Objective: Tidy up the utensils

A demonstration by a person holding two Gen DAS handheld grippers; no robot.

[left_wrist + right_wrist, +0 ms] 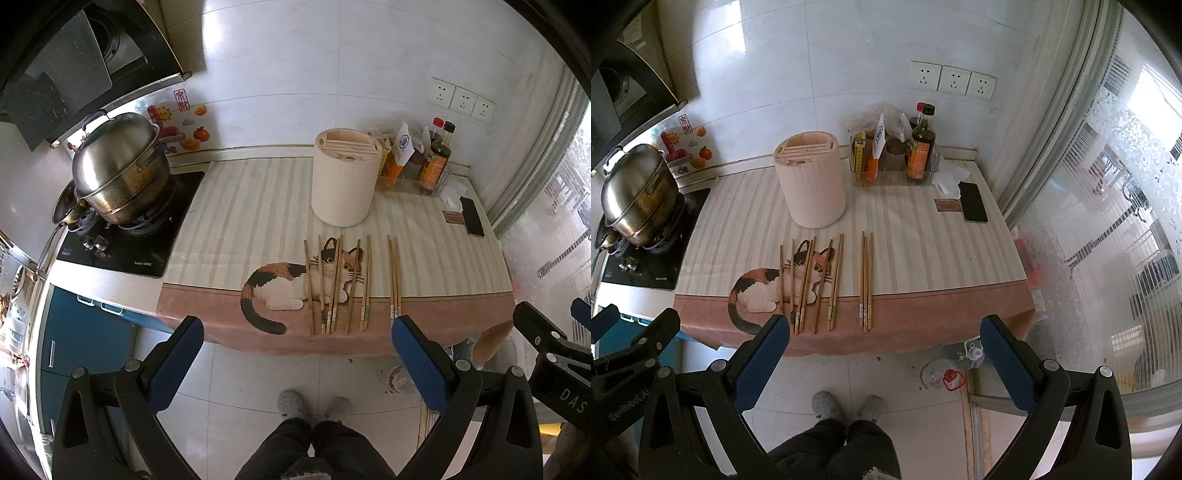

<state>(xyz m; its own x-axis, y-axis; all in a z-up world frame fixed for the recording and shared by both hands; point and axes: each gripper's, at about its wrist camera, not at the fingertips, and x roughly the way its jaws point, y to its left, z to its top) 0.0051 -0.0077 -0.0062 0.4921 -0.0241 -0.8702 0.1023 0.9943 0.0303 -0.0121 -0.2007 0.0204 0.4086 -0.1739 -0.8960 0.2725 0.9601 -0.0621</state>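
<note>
Several wooden chopsticks (338, 284) lie side by side on the cat-print cloth near the counter's front edge; they also show in the right wrist view (820, 284). A separate pair (394, 280) lies to their right, seen too in the right wrist view (866, 280). A cream round utensil holder (343, 181) with slots on top stands upright behind them, also in the right wrist view (812, 181). My left gripper (295, 336) is open and empty, held off the counter's front edge. My right gripper (884, 336) is open and empty, beside it to the right.
A steel steamer pot (118, 173) sits on the stove at left. A clear tray of sauce bottles (916, 147) stands at the back right, with a phone (973, 203) and a small card next to it. A frosted window is at right. Plastic bottles (956, 365) lie on the floor.
</note>
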